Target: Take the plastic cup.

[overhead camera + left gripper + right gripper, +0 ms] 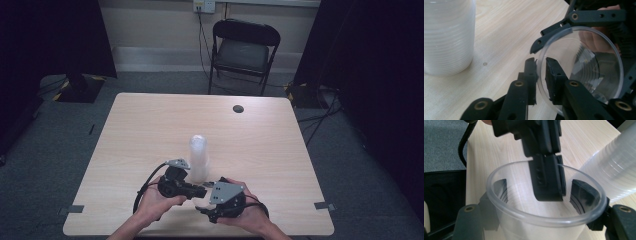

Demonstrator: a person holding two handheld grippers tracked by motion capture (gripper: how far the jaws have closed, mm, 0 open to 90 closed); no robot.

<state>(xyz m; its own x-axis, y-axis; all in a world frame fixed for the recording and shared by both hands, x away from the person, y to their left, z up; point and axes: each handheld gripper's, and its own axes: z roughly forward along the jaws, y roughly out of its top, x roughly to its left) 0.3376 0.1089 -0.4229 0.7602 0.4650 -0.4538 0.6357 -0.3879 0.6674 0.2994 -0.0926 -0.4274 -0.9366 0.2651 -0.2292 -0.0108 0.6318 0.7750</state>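
Clear cup [544, 212] held near tabletop [150, 125] front edge, between both grippers. Right gripper [541, 195] fingers [582, 191] clamp cup body from outside. Left gripper [541, 72] fingers [552, 75] nearly closed, pinching cup rim, one inside, one outside. Cup stack [198, 157] upright just beyond, apart from the held cup.

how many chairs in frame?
1. A black folding chair stands on the carpet beyond the far edge of the table, against the back wall. The dark curtained sides could hide more.
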